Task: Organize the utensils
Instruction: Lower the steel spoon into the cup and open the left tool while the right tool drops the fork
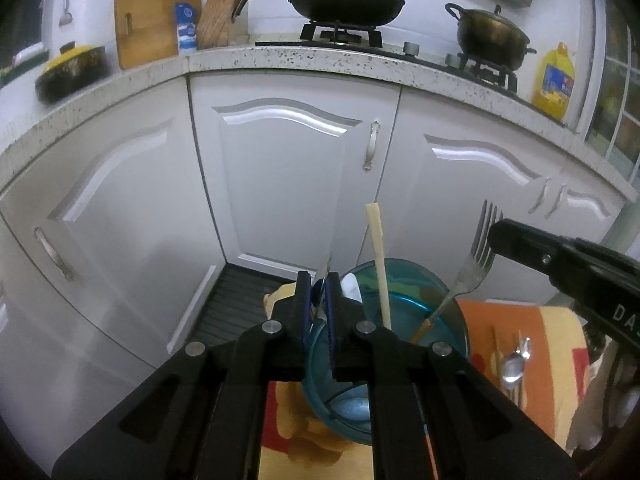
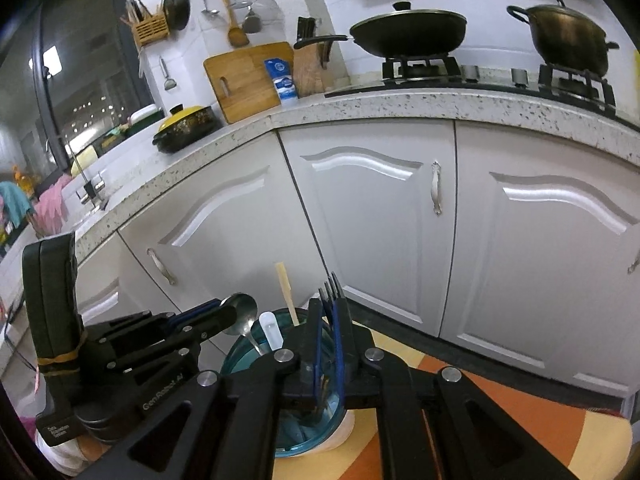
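Note:
A blue glass cup (image 1: 404, 280) (image 2: 250, 354) stands on an orange and yellow patterned cloth (image 1: 556, 320) (image 2: 520, 416). A wooden chopstick (image 1: 378, 264) (image 2: 286, 288) and a white plastic spoon (image 1: 353, 286) (image 2: 271, 332) stand in it. My left gripper (image 1: 318, 278) (image 2: 230, 314) is shut on a metal spoon (image 1: 321, 300) (image 2: 242, 312) whose handle slants down into the cup. My right gripper (image 2: 327, 306) (image 1: 496, 236) is shut on the tines of a metal fork (image 2: 331, 286) (image 1: 476, 260), and the fork's handle also reaches into the cup.
More metal cutlery (image 1: 516, 360) lies on the cloth right of the cup. White cabinet doors (image 1: 288, 184) stand close behind. Above them, the speckled counter (image 1: 320, 60) carries a wok (image 1: 346, 2), a pot (image 1: 490, 38), a cutting board (image 1: 150, 26) and a yellow oil bottle (image 1: 554, 80).

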